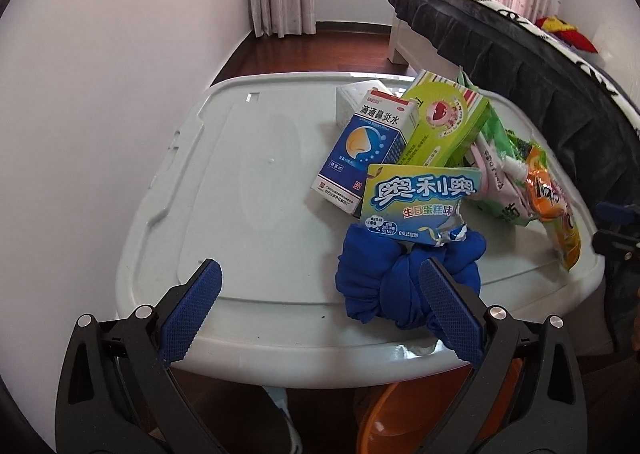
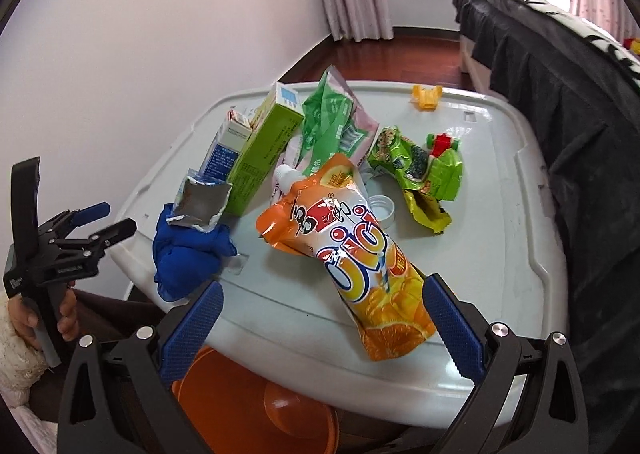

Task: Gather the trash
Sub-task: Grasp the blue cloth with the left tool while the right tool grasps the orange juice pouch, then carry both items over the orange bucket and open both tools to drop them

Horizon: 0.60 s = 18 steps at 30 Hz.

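Trash lies on a white plastic lid (image 1: 240,182) (image 2: 500,238): a blue medicine box (image 1: 360,150), a green box (image 1: 444,122) (image 2: 264,150), a torn Oreo wrapper (image 1: 420,202), a blue cloth (image 1: 400,282) (image 2: 188,258), an orange juice pouch (image 2: 360,254) (image 1: 556,214), and green wrappers (image 2: 420,174). My left gripper (image 1: 320,302) is open and empty over the lid's near edge, its right finger over the cloth. My right gripper (image 2: 320,318) is open, its jaws either side of the pouch's bottom end.
An orange bin (image 2: 256,406) (image 1: 384,414) sits below the lid's near edge. A bottle cap (image 2: 382,206), a yellow clip (image 2: 426,96) and a small toy (image 2: 442,142) lie on the lid. A dark-skirted bed (image 2: 560,114) stands right; a white wall stands left.
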### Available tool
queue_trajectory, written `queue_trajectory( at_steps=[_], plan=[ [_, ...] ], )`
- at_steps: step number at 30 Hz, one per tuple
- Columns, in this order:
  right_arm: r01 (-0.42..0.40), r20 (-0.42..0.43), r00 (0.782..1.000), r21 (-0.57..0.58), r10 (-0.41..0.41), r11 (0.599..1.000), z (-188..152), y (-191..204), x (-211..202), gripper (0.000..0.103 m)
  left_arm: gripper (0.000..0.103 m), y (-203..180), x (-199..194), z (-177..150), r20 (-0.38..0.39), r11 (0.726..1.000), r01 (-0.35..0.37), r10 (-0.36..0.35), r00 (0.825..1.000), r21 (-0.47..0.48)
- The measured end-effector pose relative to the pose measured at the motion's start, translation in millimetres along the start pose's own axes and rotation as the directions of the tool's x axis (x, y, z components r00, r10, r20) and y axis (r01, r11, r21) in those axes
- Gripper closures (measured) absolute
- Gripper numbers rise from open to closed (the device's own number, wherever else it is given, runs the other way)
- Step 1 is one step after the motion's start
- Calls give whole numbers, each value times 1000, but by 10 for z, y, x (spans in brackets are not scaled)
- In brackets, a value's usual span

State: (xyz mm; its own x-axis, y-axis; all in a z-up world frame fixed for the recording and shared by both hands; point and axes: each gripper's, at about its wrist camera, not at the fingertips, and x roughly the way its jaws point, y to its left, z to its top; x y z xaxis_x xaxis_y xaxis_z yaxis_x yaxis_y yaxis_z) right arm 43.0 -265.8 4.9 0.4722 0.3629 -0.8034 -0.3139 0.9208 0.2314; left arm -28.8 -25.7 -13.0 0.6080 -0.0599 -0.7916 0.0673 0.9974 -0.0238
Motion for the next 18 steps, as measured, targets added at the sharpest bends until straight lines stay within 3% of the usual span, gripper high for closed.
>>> queue_trajectory(
  at_steps=[7, 16, 17, 18],
  plan=[
    [-36, -81, 996, -83, 30, 996, 85, -53, 240, 4, 6, 13, 31, -9, -8, 1000, -25, 24, 1000, -12],
    [-34, -98, 995, -103, 23, 994, 169, -171, 516, 4, 6, 38, 61, -6, -15, 999, -35, 35, 999, -13],
    [-34, -106, 994, -105, 23, 994, 167, -184, 547, 11, 6, 38, 66, -5, -17, 999, -33, 32, 999, -13],
    [-52, -120, 992, -99, 40, 994, 160, -204, 584, 38, 6, 36, 76, -6, -17, 999, -30, 29, 999, -12]
  ],
)
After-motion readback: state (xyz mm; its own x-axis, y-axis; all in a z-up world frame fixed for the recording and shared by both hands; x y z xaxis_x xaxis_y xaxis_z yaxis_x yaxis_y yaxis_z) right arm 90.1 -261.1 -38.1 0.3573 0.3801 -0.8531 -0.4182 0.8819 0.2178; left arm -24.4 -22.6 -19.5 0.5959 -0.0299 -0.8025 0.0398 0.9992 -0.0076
